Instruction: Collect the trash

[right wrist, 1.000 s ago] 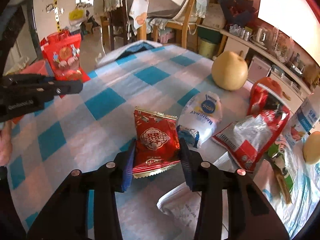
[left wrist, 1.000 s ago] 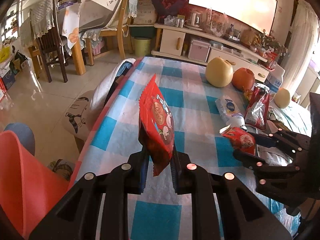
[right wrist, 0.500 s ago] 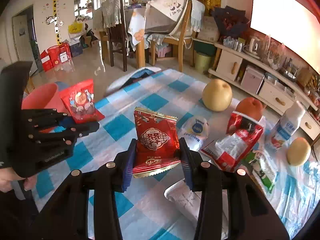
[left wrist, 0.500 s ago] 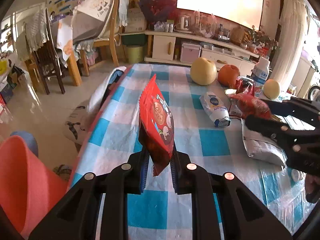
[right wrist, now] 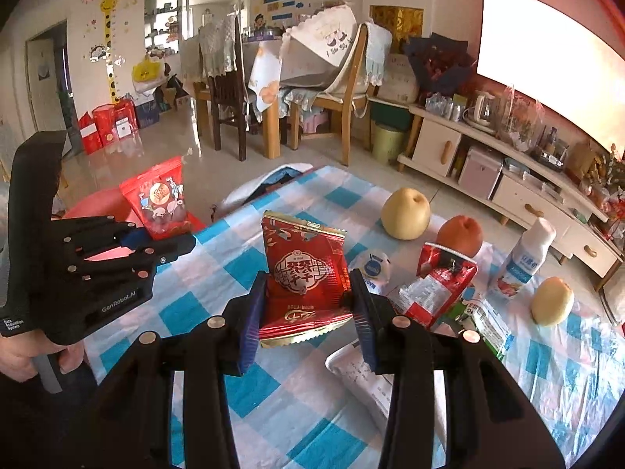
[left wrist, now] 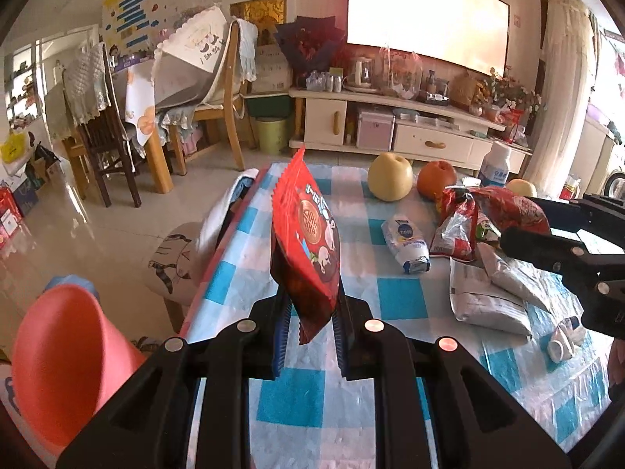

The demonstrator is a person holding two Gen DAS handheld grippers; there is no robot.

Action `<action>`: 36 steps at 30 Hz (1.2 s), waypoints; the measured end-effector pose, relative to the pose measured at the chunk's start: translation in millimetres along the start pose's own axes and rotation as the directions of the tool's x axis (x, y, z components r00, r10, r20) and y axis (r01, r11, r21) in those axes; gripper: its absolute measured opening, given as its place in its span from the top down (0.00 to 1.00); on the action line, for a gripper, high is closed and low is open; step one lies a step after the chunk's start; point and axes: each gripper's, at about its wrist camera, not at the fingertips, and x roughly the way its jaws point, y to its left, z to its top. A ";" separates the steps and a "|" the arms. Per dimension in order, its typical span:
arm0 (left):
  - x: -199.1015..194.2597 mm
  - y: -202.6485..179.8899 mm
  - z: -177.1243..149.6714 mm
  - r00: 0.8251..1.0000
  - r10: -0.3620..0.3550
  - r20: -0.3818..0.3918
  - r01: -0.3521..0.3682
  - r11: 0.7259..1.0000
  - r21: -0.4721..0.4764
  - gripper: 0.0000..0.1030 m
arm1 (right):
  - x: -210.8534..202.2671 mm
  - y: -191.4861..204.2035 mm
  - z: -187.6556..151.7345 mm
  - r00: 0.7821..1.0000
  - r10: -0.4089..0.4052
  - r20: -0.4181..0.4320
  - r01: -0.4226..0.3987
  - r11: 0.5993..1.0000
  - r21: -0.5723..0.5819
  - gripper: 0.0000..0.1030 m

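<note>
My left gripper is shut on a red snack packet with a round emblem and holds it upright above the table's left edge; the packet also shows in the right wrist view. My right gripper is shut on a red and gold snack wrapper, held above the checked tablecloth. The right gripper appears in the left wrist view at the right. A salmon-pink bin stands on the floor at the left, below the table edge.
On the table lie a white pouch, a torn red and silver bag, white paper wrappers, a pear, an orange fruit, a milk bottle and a yellow fruit. Chairs stand behind.
Both grippers have risen and pulled back from the table, each still holding its packet. The right gripper's wrapper has been lifted clear of the cloth.
</note>
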 end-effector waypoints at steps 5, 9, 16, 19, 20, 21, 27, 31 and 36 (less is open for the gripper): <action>-25.3 5.4 8.9 0.999 0.021 0.035 -0.021 1.000 0.000 0.80 | -13.3 14.2 7.5 0.999 0.016 0.028 -0.016 1.000 -0.011 0.58; -45.6 13.5 15.2 0.997 0.042 0.063 -0.042 0.999 -0.004 0.80 | -22.4 30.4 16.5 0.998 0.036 0.054 -0.035 0.999 -0.029 0.58; -73.1 37.8 17.0 0.993 0.079 0.091 -0.077 0.997 -0.025 0.80 | -30.5 63.8 33.1 0.993 0.083 0.084 -0.077 0.995 -0.067 0.58; -81.7 52.5 15.6 0.990 0.100 0.096 -0.097 0.994 -0.041 0.80 | -29.5 80.4 42.1 0.990 0.109 0.091 -0.101 0.991 -0.084 0.58; -86.1 59.8 14.4 0.989 0.110 0.100 -0.106 0.993 -0.046 0.80 | -28.5 85.4 45.1 0.989 0.118 0.093 -0.110 0.990 -0.089 0.58; -88.7 63.9 13.6 0.988 0.117 0.102 -0.113 0.992 -0.051 0.80 | -26.8 92.9 49.4 0.987 0.131 0.096 -0.121 0.988 -0.096 0.58; -111.6 120.1 0.7 0.975 0.200 0.095 -0.190 0.977 -0.098 0.80 | -7.1 146.7 76.8 0.972 0.215 0.098 -0.199 0.968 -0.152 0.58; -122.2 165.0 -9.9 0.962 0.264 0.077 -0.252 0.959 -0.132 0.80 | 10.4 185.7 93.5 0.958 0.271 0.089 -0.251 0.950 -0.187 0.58; -131.0 224.5 -22.5 0.941 0.337 0.043 -0.324 0.928 -0.186 0.80 | 38.9 239.7 110.6 0.939 0.339 0.056 -0.319 0.921 -0.225 0.58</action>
